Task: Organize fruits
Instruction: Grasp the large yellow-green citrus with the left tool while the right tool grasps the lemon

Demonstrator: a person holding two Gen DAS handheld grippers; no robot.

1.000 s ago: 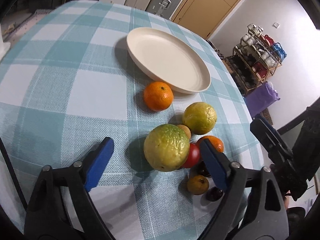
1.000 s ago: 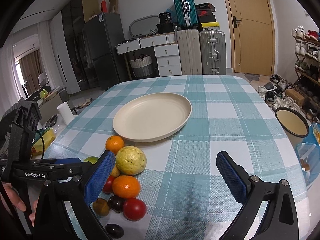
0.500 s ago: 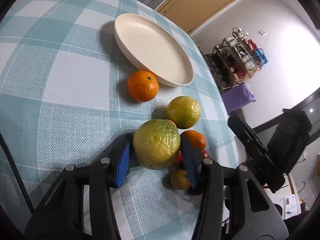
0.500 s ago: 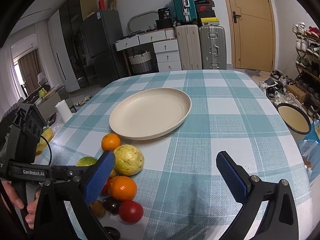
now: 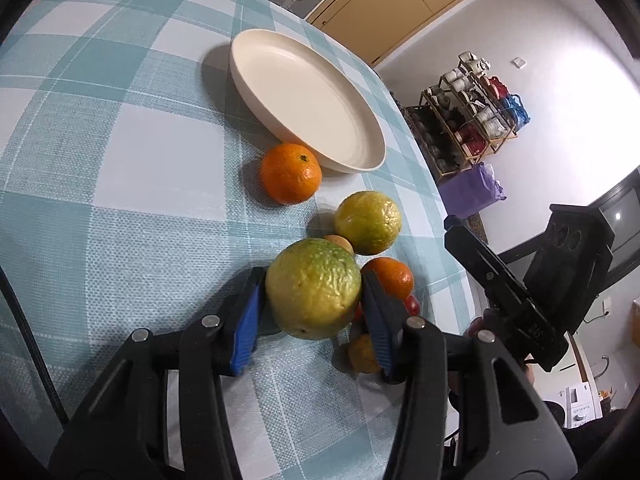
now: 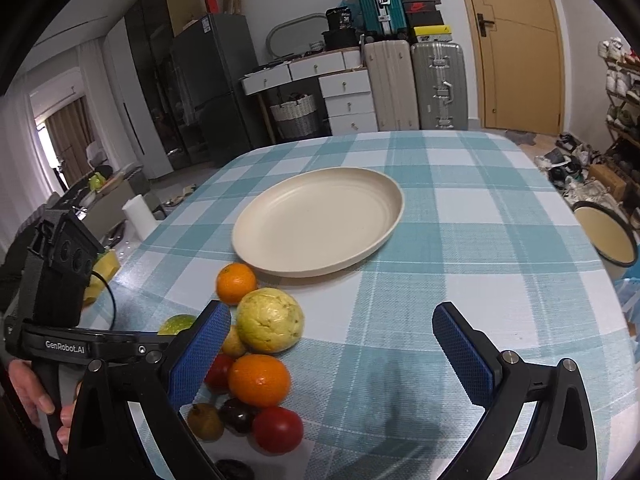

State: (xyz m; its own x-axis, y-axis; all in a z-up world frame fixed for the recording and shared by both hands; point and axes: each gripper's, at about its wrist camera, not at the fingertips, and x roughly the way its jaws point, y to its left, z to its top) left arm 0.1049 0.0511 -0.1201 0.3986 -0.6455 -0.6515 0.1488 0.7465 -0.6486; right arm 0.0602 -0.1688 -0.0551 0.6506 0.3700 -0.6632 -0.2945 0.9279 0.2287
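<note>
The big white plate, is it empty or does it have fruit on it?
Empty. The plate shows only its bare cream inside in both views; the nearest orange sits on the tablecloth beside its rim.

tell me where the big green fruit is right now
In the left wrist view the big green fruit sits low centre, clamped in the left gripper, beside the smaller yellow-green fruit.

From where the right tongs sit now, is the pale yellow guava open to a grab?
Probably yes. The right tongs are open and empty, and the pale yellow guava lies just beyond the left finger, its top and plate-facing side bare; the orange crowds its near side.
</note>
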